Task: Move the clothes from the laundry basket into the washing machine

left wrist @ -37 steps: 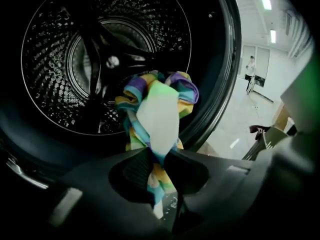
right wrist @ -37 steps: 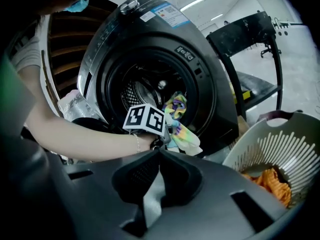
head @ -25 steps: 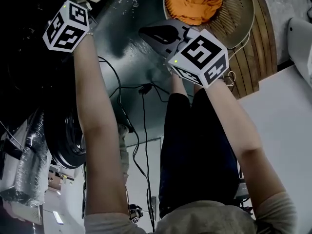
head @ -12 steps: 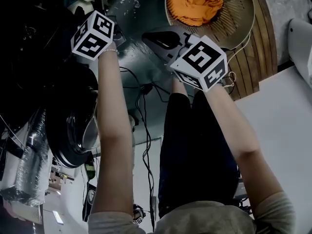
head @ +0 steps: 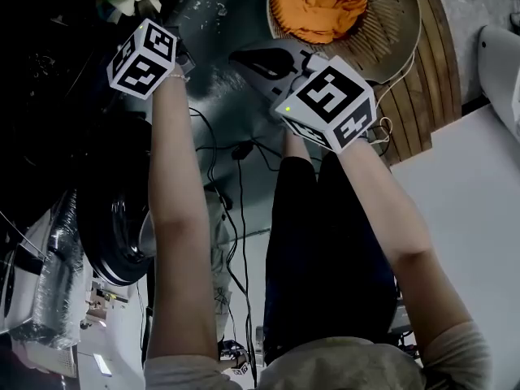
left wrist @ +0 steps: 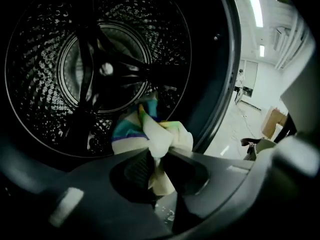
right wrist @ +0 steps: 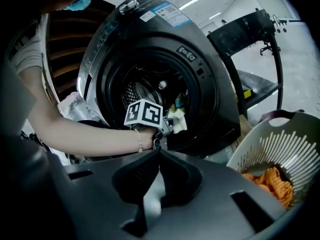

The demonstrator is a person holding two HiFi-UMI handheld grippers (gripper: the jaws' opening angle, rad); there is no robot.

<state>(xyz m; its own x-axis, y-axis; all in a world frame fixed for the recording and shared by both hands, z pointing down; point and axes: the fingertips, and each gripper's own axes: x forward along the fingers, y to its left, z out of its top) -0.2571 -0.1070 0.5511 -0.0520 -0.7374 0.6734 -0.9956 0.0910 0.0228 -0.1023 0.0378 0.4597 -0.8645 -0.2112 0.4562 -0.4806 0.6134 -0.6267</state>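
1. The right gripper (right wrist: 159, 152) is held low in front of the washing machine (right wrist: 150, 34). Its jaws are pressed together with nothing between them.
2. Just right of it, the white laundry basket (right wrist: 280, 149) stands near the lower right corner of the machine's front. Orange clothes (right wrist: 270, 181) lie bunched in the bottom of the basket, against its slatted wall.
3. Farther forward, the left gripper (left wrist: 156, 156) reaches to the round door opening of the machine, with the person's bare forearm (right wrist: 85, 134) stretched out behind it.
4. Its jaws have just been closing and are now clamped on a pale cloth (left wrist: 150, 134) with teal, yellow and purple bands. The cloth is pinched between the pads, with a short tail hanging below them and the rest bulging out past the tips.
5. The cloth hangs at the lower edge of the door opening, just over the rim and clear of the drum's floor.
6. Beyond it is the dark, perforated drum (left wrist: 45, 59), with its ribs and round back plate in view. Whether anything lies on the drum's floor cannot be made out in the dark.
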